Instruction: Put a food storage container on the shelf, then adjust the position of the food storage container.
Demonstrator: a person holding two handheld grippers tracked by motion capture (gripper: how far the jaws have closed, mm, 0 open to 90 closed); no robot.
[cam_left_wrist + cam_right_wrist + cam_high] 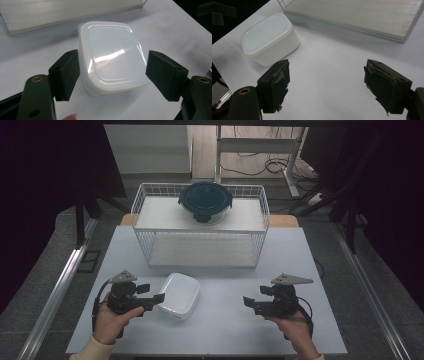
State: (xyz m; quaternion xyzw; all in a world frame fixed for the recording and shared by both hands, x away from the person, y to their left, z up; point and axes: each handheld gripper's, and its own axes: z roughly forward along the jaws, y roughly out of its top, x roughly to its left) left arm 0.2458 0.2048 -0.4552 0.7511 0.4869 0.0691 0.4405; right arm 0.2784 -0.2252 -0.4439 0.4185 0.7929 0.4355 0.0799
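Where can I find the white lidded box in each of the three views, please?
High view: white box at lower centre-left, beside the left gripper.
Left gripper view: centre, between the open jaws.
Right gripper view: upper left.
Shared landmark: wire rack, behind the box.

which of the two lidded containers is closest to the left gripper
The white rectangular container on the table, right at the left gripper; the dark round one sits far off atop the wire rack.

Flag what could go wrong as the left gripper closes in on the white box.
The left gripper is open, its jaws barely wider than the white box, so a jaw may hit the lid and shove the box along the table. The glossy lid could also slip in a grip. The right gripper is open and well off, no help steadying.
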